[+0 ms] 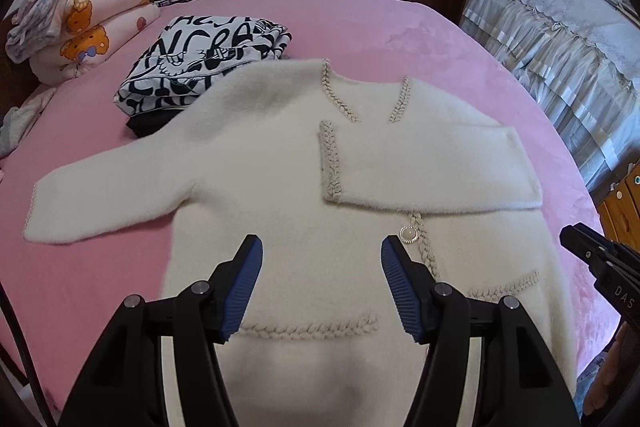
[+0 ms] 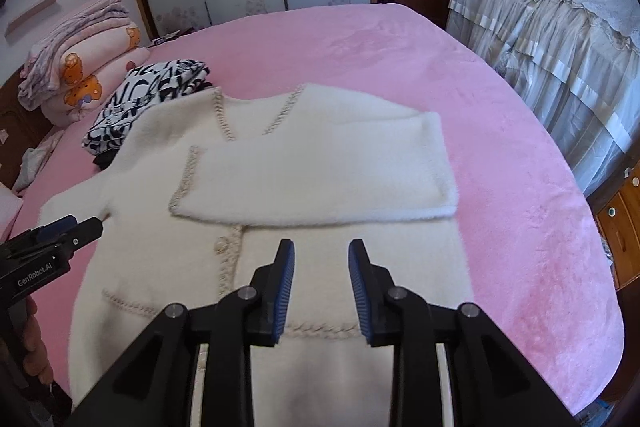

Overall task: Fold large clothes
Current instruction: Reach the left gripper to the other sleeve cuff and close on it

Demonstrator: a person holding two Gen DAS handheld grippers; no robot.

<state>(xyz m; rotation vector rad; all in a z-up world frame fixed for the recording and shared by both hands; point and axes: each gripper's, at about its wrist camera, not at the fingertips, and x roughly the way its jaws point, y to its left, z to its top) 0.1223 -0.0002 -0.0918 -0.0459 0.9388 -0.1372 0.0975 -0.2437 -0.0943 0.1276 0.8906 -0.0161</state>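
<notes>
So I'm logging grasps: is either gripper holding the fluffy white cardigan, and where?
Nothing is held. The left gripper and right gripper both hang open above the fluffy white cardigan.

"GenRobot.AI" on left gripper (right's likely "DAS")

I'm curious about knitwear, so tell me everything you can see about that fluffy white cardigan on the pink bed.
The cream cardigan looks fuzzy and soft, with beige braided trim along its V-neck, front edge and pockets, plus a round pearly button. It lies flat, front up, on the pink bedspread. One sleeve is folded across the chest; the other stretches out sideways. Its shoulder overlaps a folded black-and-white printed garment. Nothing grips it.
</notes>
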